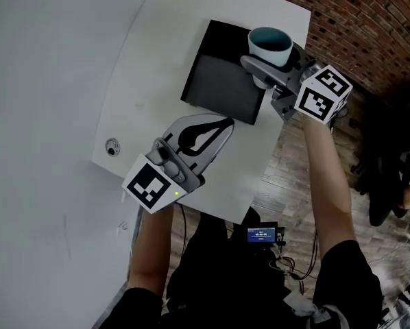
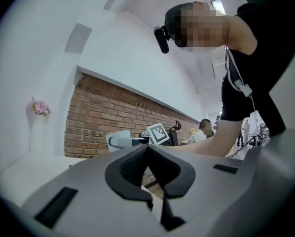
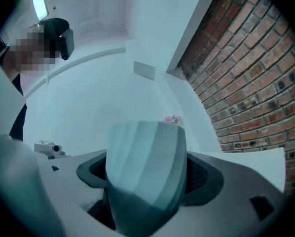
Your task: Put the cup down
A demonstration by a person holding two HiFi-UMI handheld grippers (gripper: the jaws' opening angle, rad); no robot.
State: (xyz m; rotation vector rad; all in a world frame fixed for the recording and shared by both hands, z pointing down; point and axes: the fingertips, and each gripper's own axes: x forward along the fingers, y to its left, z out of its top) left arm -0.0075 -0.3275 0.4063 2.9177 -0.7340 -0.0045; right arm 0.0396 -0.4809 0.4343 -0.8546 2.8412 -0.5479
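Note:
A pale cup point(image 1: 269, 45) with a teal inside is held upright over the far right corner of the black mat point(image 1: 222, 74), clamped in my right gripper point(image 1: 260, 68). In the right gripper view the cup point(image 3: 145, 172) fills the space between the dark pads point(image 3: 205, 177), which press on its sides. My left gripper point(image 1: 225, 123) lies near the table's front edge, just short of the mat, with its jaws shut and nothing between them. The left gripper view shows the dark fingertips point(image 2: 132, 169) closed together, and the cup point(image 2: 119, 140) small in the distance.
The white table point(image 1: 164, 60) has a curved right edge beside the wooden floor point(image 1: 287, 177). A small round fitting point(image 1: 112, 147) sits at the table's left. A brick wall point(image 1: 356, 19) runs behind. A small device with a lit screen point(image 1: 262, 235) lies on the floor.

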